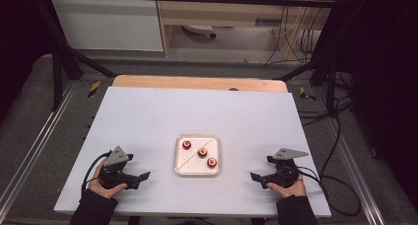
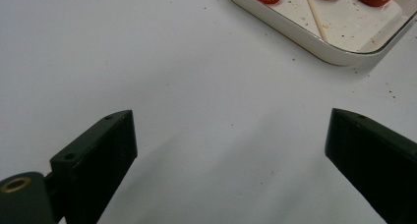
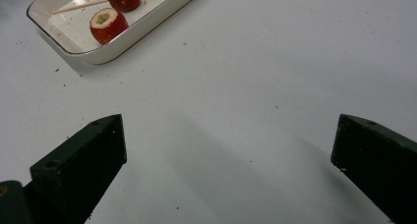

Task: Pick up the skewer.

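Nothing is yet taken up. Three red fruit pieces point(image 1: 202, 153) and a wooden skewer point(image 1: 194, 154) lie in the white tray point(image 1: 179, 156) at the tabletop's middle. The left gripper point(image 1: 143, 176) and right gripper point(image 1: 254, 176) are held wide and empty, flanking the tray near the near edge; skewering is judged to remain.

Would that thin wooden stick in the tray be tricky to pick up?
Probably. The stick lies flat on the tray floor, so jaws may struggle to get under it. It looks thin and round, likely light, apt to roll and perhaps snap.
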`<state>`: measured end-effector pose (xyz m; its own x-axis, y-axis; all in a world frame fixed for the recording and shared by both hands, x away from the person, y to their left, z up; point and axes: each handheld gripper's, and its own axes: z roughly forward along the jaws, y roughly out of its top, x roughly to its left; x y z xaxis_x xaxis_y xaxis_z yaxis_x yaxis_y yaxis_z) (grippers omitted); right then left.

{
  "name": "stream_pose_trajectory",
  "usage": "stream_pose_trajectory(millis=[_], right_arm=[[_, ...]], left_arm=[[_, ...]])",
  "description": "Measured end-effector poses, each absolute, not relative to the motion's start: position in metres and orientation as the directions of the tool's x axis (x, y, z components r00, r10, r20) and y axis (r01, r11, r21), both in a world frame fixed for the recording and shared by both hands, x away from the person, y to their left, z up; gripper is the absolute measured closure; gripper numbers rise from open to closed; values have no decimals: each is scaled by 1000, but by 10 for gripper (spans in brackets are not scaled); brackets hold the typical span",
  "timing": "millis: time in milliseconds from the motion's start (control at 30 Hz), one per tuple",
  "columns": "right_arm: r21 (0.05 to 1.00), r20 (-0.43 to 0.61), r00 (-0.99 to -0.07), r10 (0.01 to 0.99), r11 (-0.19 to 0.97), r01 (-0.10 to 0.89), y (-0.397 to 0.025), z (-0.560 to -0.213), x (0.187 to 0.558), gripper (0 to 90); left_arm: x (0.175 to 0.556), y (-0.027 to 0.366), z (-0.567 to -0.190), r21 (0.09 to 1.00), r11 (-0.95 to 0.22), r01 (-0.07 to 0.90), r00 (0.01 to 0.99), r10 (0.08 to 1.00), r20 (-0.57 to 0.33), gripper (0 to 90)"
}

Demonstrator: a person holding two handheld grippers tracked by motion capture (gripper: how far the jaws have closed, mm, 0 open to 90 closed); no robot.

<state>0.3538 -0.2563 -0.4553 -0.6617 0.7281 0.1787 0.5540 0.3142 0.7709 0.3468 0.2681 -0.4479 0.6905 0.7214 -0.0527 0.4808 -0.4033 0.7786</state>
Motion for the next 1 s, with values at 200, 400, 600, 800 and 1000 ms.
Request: stream_pose_trajectory(millis=[200,400,600,800,1000], right_arm=[[772,177,-663,727,315,552,-256,-455,354,6],[772,176,-662,729,315,552,-257,-455,354,7],[770,179,-661,729,315,555,-256,-455,354,7],[771,182,-661,728,312,556,-257,-455,353,7],[773,178,-659,731,311,553,-257,-454,353,7]], left_arm=[[347,263,-447,776,-410,479,692,721,-46,52],[347,256,-445,773,-417,478,694,718,-42,53],[345,246,-443,769,-426,477,699,714,-39,53],[345,238,-441,767,-429,476,701,712,-37,55],[345,227,-436,767,-442,466,715,699,-32,58]])
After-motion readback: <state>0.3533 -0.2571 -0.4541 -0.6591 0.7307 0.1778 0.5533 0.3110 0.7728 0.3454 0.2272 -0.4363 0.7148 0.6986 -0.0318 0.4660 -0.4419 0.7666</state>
